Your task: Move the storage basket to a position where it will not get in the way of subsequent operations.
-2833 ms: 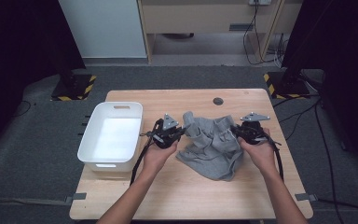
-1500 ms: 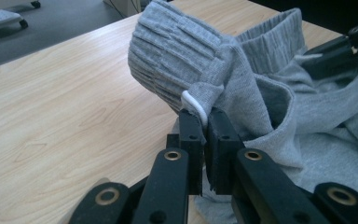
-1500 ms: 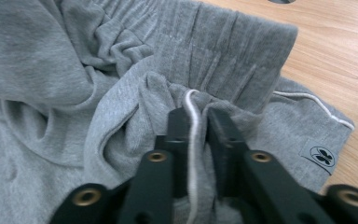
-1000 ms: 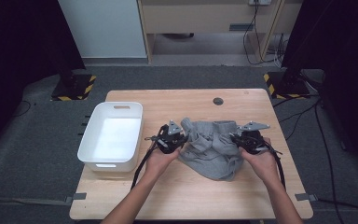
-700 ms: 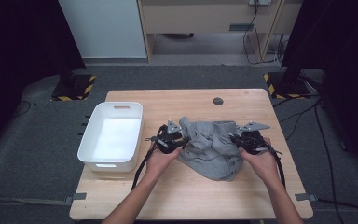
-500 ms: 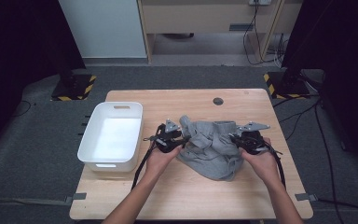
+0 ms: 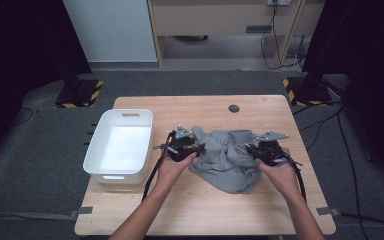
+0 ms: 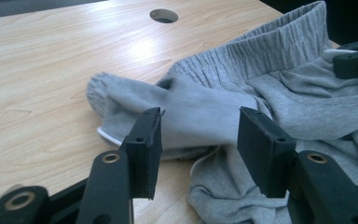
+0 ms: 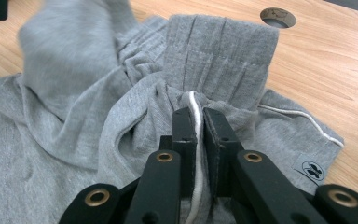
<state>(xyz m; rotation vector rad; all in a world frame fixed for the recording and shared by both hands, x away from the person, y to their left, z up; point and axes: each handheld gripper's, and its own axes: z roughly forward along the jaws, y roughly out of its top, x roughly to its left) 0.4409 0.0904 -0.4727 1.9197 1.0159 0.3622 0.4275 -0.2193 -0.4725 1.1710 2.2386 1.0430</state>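
Observation:
A crumpled pair of grey sweat shorts (image 7: 227, 157) lies on the wooden table (image 7: 200, 107), its ribbed waistband (image 9: 219, 51) toward the far side. My left gripper (image 7: 196, 148) is at its left edge; the jaws have just been opening and now stand apart around a fold of grey cloth (image 8: 200, 116) without pressing it. My right gripper (image 7: 250, 150) is at the right edge, shut on a white-piped hem (image 9: 196, 140) of the shorts (image 9: 74, 93).
A white plastic bin (image 7: 121, 145) stands on the table's left side, nothing inside it. A round cable hole (image 7: 234, 108) is in the tabletop behind the shorts. Cables trail from both grippers toward the near edge. Bare wood lies in front.
The left gripper's jaws have opened and let go of the cloth fold, which now rests on the table. Both hands stay where they were; the right grip is unchanged.

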